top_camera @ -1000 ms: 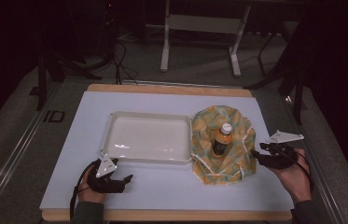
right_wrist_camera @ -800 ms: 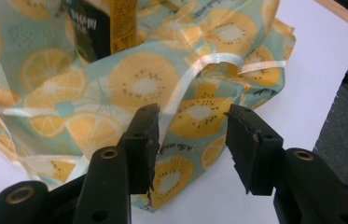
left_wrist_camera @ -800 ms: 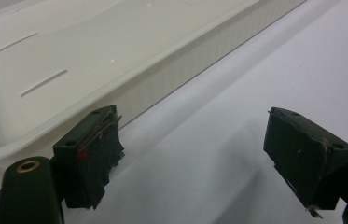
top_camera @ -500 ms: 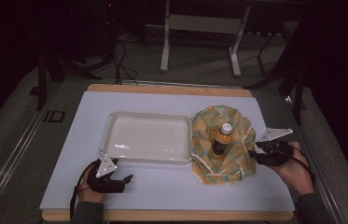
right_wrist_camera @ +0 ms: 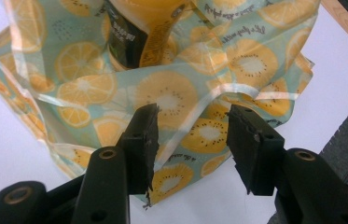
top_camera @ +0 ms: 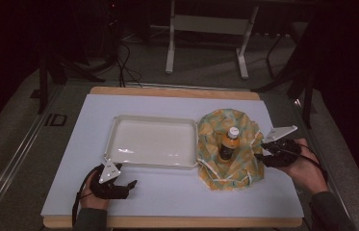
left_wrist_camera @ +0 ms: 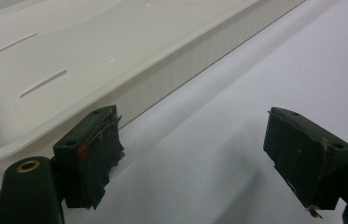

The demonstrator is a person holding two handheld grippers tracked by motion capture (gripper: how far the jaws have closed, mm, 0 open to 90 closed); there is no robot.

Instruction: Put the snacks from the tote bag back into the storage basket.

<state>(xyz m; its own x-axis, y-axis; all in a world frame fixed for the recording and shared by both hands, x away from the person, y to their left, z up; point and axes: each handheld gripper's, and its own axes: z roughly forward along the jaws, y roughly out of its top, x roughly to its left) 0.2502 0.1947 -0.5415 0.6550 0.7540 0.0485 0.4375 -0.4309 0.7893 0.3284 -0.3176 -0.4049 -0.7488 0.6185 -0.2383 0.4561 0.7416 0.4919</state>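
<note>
A lemon-patterned cloth lies on the right of the white table, and a bottle of orange drink stands upright on its middle. My right gripper is at the cloth's right edge. In the right gripper view the cloth rises in front of the bottle, and a raised fold sits between the jaws of my open right gripper. A white tray sits at the table's centre. My left gripper rests open near the tray's front left corner, with bare table between its jaws.
In the left gripper view the tray's ribbed wall runs just beyond my left gripper. The white table top has a wooden edge at the front. A metal stand is on the floor behind the table.
My right gripper has moved left and slightly forward onto the cloth's right edge. The left gripper, tray and bottle have stayed put.
</note>
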